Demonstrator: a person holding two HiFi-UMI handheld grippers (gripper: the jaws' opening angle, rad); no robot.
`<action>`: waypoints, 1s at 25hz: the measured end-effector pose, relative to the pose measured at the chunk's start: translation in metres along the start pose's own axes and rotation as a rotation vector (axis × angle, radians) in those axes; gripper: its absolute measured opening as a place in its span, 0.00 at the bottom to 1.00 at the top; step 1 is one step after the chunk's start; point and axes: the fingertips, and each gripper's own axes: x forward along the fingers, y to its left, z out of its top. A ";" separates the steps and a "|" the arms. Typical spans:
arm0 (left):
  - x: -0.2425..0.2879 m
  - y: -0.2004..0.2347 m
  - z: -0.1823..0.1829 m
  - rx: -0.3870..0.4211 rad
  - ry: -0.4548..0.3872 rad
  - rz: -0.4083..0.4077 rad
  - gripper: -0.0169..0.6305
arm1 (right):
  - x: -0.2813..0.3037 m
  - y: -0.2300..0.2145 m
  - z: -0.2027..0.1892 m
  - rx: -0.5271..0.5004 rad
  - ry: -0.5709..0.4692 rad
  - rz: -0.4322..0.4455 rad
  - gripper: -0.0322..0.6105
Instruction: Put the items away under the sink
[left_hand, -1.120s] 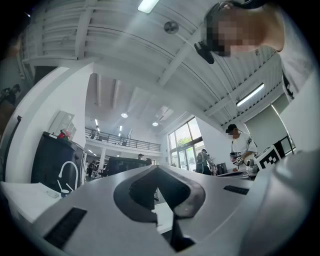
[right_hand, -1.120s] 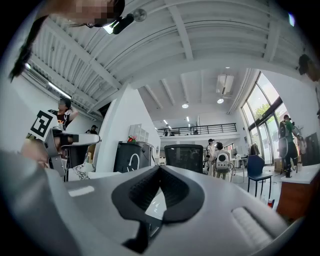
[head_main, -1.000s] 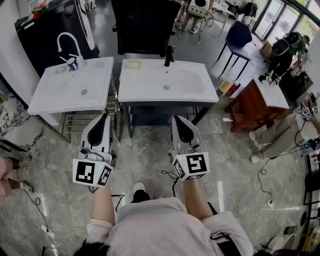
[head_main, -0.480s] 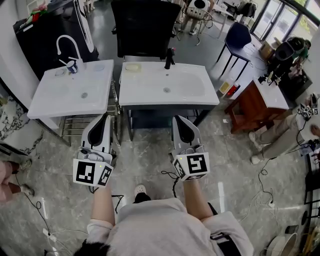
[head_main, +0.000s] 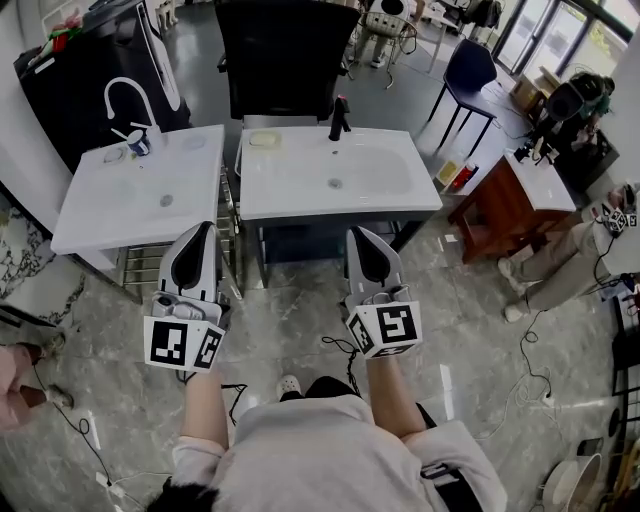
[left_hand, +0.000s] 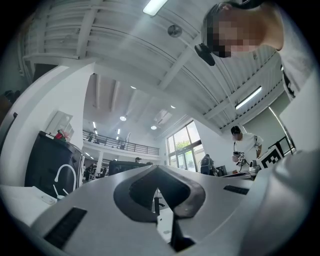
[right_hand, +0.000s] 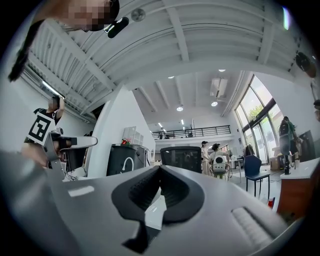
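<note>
Held side by side at waist height, my left gripper (head_main: 205, 231) and right gripper (head_main: 357, 235) both point at the sinks, jaws shut and empty. The right one aims at the dark shelf (head_main: 320, 240) under the white sink (head_main: 400, 195), which has a black tap (head_main: 340, 117) and a pale soap dish (head_main: 265, 138). The left gripper faces the gap beside a second white sink (head_main: 100, 210), which carries a cup with a toothbrush (head_main: 139, 143). In the left gripper view the left gripper (left_hand: 158, 192) is shut on nothing. The right gripper (right_hand: 160, 186) in its own view is the same.
A metal rack (head_main: 150, 265) stands under the left sink. A black chair (head_main: 285, 50) is behind the sinks. A wooden side table (head_main: 510, 205) with bottles (head_main: 458, 176) at its foot stands right, with a seated person (head_main: 560, 260) beyond it. Cables (head_main: 530, 385) lie on the marble floor.
Both grippers and the person have edged a little closer to the sinks. The jaws stay shut and empty.
</note>
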 end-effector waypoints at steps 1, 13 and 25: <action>0.000 0.004 -0.001 -0.001 -0.001 0.004 0.04 | 0.003 0.002 -0.001 -0.002 0.000 -0.002 0.07; 0.036 0.048 -0.029 -0.021 0.018 0.034 0.04 | 0.058 -0.012 -0.017 -0.014 0.008 -0.006 0.07; 0.133 0.096 -0.046 -0.001 0.002 0.098 0.04 | 0.174 -0.060 -0.029 -0.001 -0.010 0.063 0.07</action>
